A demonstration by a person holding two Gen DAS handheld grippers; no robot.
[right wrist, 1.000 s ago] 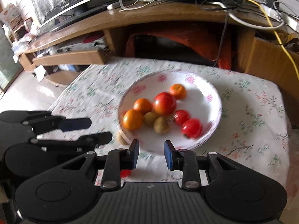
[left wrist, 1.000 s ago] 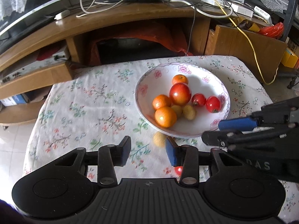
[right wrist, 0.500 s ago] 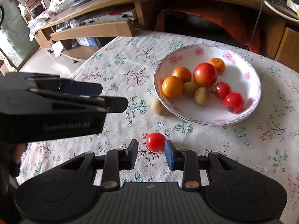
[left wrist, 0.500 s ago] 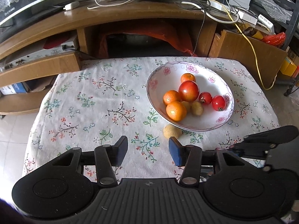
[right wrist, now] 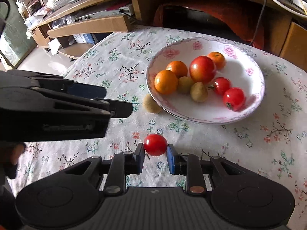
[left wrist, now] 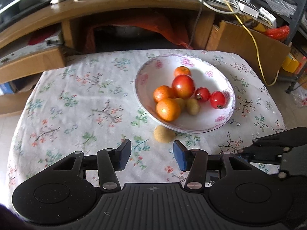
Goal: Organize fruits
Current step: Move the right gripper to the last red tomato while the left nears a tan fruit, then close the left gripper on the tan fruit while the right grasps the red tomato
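A white flowered bowl (left wrist: 137,80) (right wrist: 262,88) on the floral tablecloth holds oranges, red tomatoes and small yellow-brown fruits. A small red tomato (right wrist: 155,144) lies on the cloth in front of the bowl. My right gripper (right wrist: 155,151) is closing on it, its blue pads against both sides. One brown fruit (left wrist: 164,134) (right wrist: 151,106) rests on the cloth against the bowl's near rim. My left gripper (left wrist: 151,153) hovers just short of that fruit, open, with nothing between its fingers. In the right wrist view the left gripper (right wrist: 115,105) reaches in from the left.
A wooden TV stand (left wrist: 122,9) with cables and a low shelf (right wrist: 90,25) stands behind the table. A yellow cable (left wrist: 253,38) hangs at the back right. Flowered cloth (left wrist: 80,103) stretches left of the bowl. The table's edges fall away left and right.
My right gripper has come down and forward to the small tomato, which now sits between its pads instead of ahead of them. The jaws have narrowed onto it. The left gripper has barely moved.
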